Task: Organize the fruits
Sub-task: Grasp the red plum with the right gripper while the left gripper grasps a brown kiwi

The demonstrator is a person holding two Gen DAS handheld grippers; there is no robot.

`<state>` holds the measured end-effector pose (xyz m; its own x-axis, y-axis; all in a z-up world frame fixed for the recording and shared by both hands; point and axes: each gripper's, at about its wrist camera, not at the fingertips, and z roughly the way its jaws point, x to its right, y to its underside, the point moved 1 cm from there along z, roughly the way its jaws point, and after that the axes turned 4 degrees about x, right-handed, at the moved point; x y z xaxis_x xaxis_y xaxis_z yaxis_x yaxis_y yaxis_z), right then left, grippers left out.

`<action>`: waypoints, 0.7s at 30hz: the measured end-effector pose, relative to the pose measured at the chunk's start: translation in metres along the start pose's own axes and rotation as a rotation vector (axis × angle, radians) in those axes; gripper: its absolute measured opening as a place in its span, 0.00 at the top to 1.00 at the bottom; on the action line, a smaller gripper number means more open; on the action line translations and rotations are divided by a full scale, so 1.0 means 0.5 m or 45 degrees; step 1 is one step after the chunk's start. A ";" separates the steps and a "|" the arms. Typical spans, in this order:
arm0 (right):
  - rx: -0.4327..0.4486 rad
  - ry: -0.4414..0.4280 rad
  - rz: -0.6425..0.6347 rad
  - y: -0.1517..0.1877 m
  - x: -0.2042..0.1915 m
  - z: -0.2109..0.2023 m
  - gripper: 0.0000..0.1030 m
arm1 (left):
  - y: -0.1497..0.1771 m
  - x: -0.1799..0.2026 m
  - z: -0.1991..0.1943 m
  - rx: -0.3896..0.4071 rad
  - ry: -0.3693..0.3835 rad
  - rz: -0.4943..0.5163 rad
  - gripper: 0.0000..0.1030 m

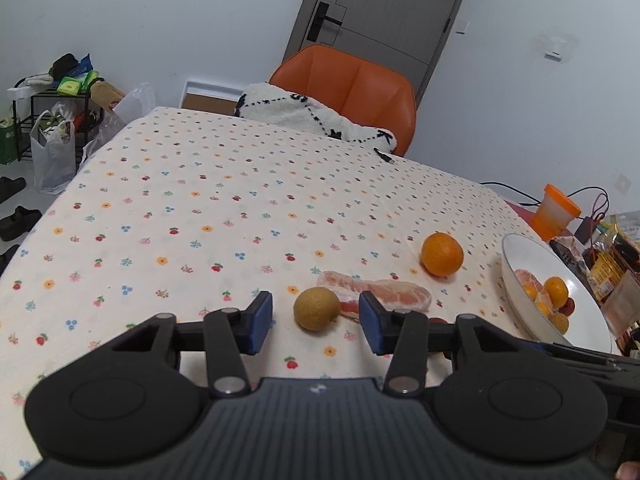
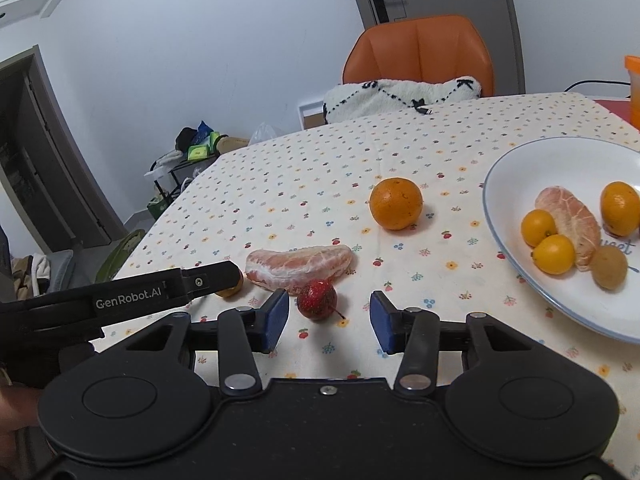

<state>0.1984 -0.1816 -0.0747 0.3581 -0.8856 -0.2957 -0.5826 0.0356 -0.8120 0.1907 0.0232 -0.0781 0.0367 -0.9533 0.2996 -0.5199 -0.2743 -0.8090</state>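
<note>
Left wrist view: the left gripper (image 1: 316,322) hangs low over the table with the flower-print cloth (image 1: 180,208), its blue-padded jaws spread wide and holding nothing. One small round yellow-brown fruit (image 1: 316,308) lies on the cloth between the fingertips, apart from both pads. Just behind it lies one long peeled pink pomelo segment (image 1: 380,292), and beyond that one whole round orange (image 1: 442,254). At the right stands one white shallow bowl (image 1: 520,280) holding another peeled segment, several small orange fruits and something dark red; the exact count cannot be told here. One orange plastic cup (image 1: 558,212) stands behind the bowl, and one orange padded chair (image 1: 352,84) stands at the far edge.

Right wrist view: the right gripper (image 2: 329,320) also has its jaws wide apart and empty. One small red fruit with a thin stem (image 2: 317,300) lies between the fingertips, nearer the left pad, just in front of the pomelo segment. The left gripper's black finger reaches in from the left beside the yellow-brown fruit, mostly hidden behind it. The bowl holds five pieces: three small orange fruits, one peeled segment and one yellow-brown fruit.
</note>
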 end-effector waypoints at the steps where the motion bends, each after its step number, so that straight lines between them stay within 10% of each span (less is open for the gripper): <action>1: -0.004 -0.002 -0.002 0.000 -0.001 0.005 0.56 | 0.001 -0.001 0.004 -0.009 0.002 -0.004 0.58; 7: -0.024 -0.023 -0.017 0.002 -0.006 0.029 0.64 | -0.001 -0.006 0.013 -0.022 0.018 -0.024 0.75; 9: -0.026 -0.030 -0.017 0.002 -0.006 0.029 0.76 | -0.001 -0.006 0.013 -0.021 0.019 -0.026 0.76; 21: 0.016 -0.038 -0.014 0.003 0.002 -0.018 0.78 | -0.008 0.021 -0.022 0.033 0.027 0.004 0.76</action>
<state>0.1912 -0.1868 -0.0718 0.3859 -0.8718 -0.3016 -0.5692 0.0323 -0.8216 0.1838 0.0154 -0.0663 0.0172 -0.9514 0.3074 -0.4979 -0.2748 -0.8225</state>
